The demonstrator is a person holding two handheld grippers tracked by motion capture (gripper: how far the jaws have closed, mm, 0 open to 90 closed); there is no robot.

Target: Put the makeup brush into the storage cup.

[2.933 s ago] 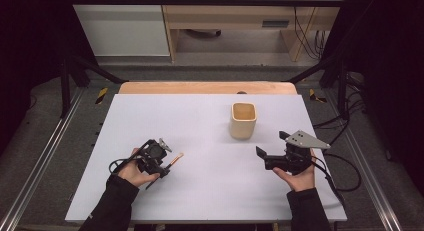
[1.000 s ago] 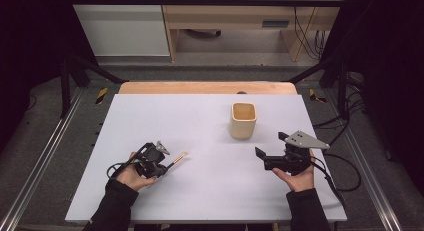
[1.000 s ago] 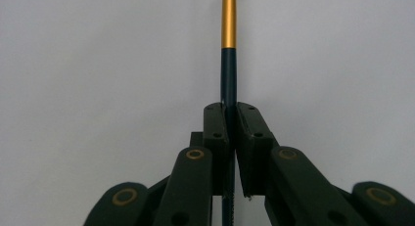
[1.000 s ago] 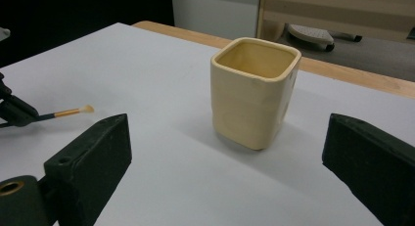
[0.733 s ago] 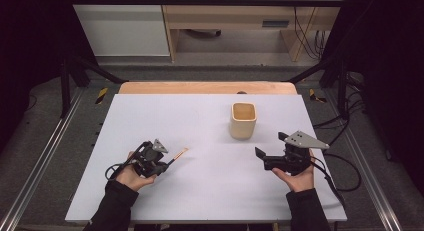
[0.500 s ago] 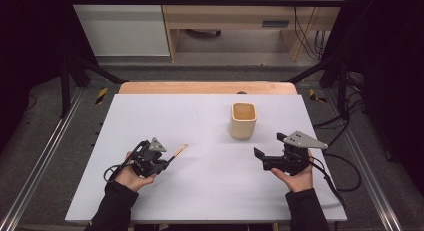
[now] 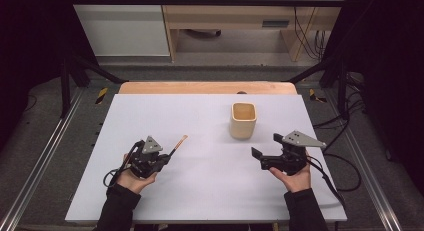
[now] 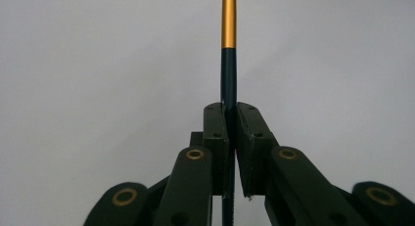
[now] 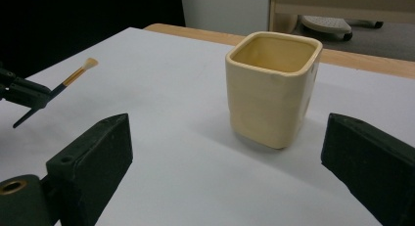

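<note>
A thin brush [image 7: 178, 143] with a dark handle, a gold ferrule and a pale tip is clamped between the jaws of the left gripper [image 7: 165, 157], which are pressed tight on the handle. In the left gripper view the brush [image 8: 228, 59] is seen running straight out from between the pads, its gold band well beyond them. In the high view the tip is pointed away from the person and toward the table's far right corner; the brush is held low over the white table [image 7: 200, 121], near its left edge and nearer the front edge than the back (whether the tip touches the surface cannot be told).

The left gripper is carried by the left hand [image 7: 131, 178], with the forearm brought in from the front edge in a dark sleeve.

A cream square cup [image 7: 243, 120] is stood upright right of the table's centre, well apart from the brush. Its inside, as seen in the right gripper view [image 9: 272, 86], is empty.

The right gripper [image 7: 264, 152] is held by the right hand [image 7: 294, 177] near the right edge, its jaws spread wide with nothing between them, aimed toward the cup.
</note>
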